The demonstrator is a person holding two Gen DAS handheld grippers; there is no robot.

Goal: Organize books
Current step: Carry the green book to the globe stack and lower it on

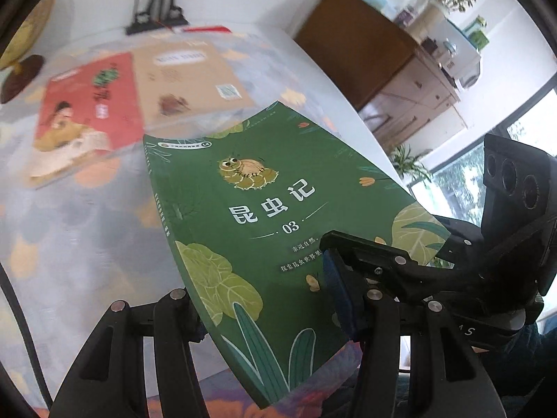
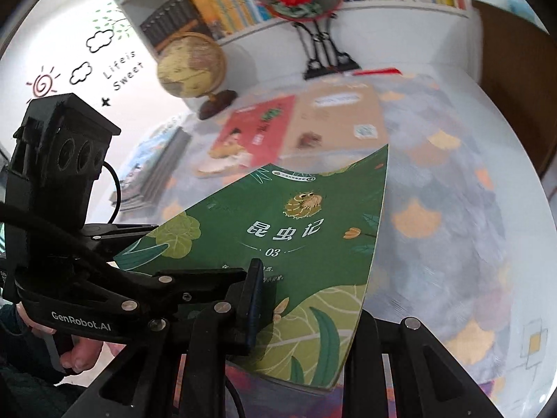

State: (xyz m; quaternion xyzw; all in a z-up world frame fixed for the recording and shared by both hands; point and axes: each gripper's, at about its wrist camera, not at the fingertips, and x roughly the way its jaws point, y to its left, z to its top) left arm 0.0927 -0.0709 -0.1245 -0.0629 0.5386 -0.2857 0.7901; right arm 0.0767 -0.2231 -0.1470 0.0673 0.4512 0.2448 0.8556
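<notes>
A green book (image 1: 264, 209) with a cartoon insect and white characters on its cover hangs tilted above the table, its cover bowed. My left gripper (image 1: 264, 299) is shut on its lower edge, with one blue pad on the cover and the other finger hidden beneath. My right gripper (image 1: 332, 245) reaches in from the right and is shut on the same edge. In the right wrist view the green book (image 2: 296, 230) fills the middle between my right gripper (image 2: 330, 313) and my left gripper (image 2: 243, 278), which a hand (image 2: 80, 351) holds.
A red book (image 2: 254, 129) and a tan book (image 2: 337, 118) lie side by side on the floral tablecloth (image 2: 435, 209). A stack of books (image 2: 153, 170), a globe (image 2: 191, 66) and a black ornament stand (image 2: 323, 52) stand near the bookshelf (image 2: 226, 7). A wooden cabinet (image 1: 348, 45) is on the right.
</notes>
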